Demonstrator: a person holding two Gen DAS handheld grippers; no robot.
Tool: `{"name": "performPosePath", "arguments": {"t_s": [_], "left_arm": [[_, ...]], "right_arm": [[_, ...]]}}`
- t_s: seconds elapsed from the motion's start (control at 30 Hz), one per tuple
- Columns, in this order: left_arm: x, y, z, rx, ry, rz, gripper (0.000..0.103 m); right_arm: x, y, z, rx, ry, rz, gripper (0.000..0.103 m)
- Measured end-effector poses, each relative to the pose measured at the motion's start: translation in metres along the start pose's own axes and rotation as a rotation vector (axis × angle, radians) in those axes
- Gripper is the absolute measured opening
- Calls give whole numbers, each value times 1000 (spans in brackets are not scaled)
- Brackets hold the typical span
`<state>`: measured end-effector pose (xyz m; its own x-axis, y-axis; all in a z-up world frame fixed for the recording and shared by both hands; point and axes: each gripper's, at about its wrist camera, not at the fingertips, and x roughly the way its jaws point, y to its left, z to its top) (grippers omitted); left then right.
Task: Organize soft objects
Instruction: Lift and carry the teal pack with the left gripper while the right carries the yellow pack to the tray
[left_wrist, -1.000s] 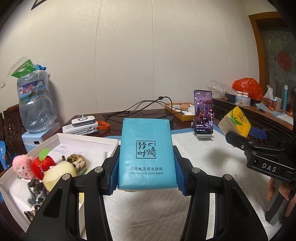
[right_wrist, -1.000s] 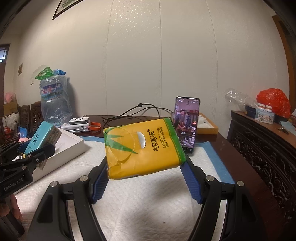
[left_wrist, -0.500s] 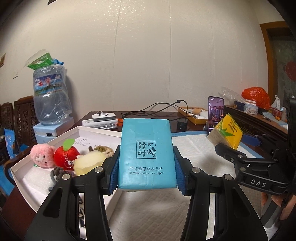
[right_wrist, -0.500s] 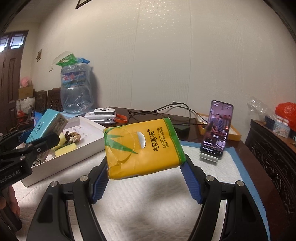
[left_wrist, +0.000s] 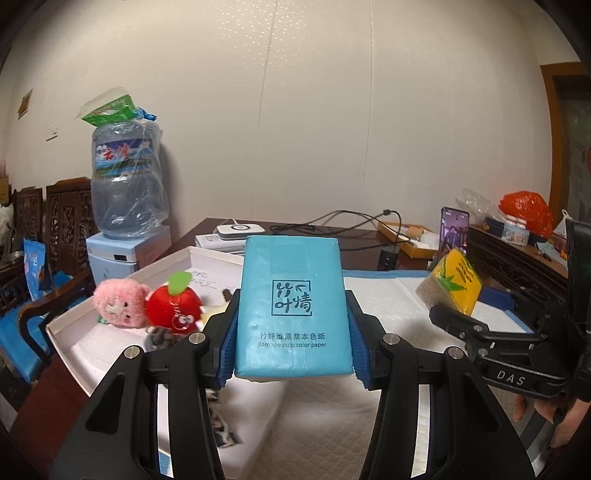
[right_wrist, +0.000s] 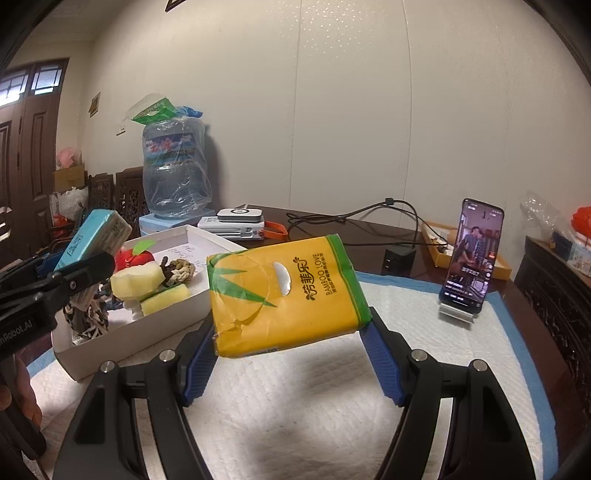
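Observation:
My left gripper (left_wrist: 291, 350) is shut on a blue tissue pack (left_wrist: 291, 306), held upright above the table's white mat near the white box (left_wrist: 74, 314). In the right wrist view the same blue tissue pack (right_wrist: 94, 236) shows at the far left, over the white box (right_wrist: 177, 314). My right gripper (right_wrist: 291, 354) is shut on a yellow and green tissue pack (right_wrist: 284, 288), tilted, above the mat; that yellow tissue pack (left_wrist: 452, 282) also shows at the right of the left wrist view. The box holds a pink plush (left_wrist: 118, 301), a red apple toy (left_wrist: 173, 306), a pale sponge piece (right_wrist: 136, 280) and a knotted rope toy (right_wrist: 181, 271).
A phone on a stand (right_wrist: 471, 254) plays video at the mat's far right. A water bottle on its dispenser (left_wrist: 127, 184) stands left of the table. Cables (left_wrist: 351, 218), a charger brick (right_wrist: 400, 260) and a shallow wooden tray (left_wrist: 410, 236) lie at the back. Carved furniture (right_wrist: 554, 288) flanks the right.
Both grippers have swung left with their tissue packs. The white box and its toys now sit nearer the middle of both views, and the phone has slid to the right.

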<state>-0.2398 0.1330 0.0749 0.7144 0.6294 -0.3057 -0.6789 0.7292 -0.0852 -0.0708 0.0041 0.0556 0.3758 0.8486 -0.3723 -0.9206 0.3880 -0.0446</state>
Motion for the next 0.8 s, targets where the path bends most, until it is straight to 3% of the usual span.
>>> {"name": "performPosePath", "arguments": {"t_s": [0.8], "left_arm": [[-30, 83, 24, -93, -54, 156, 50]], "right_arm": [[16, 48, 36, -23, -29, 134, 73]]}}
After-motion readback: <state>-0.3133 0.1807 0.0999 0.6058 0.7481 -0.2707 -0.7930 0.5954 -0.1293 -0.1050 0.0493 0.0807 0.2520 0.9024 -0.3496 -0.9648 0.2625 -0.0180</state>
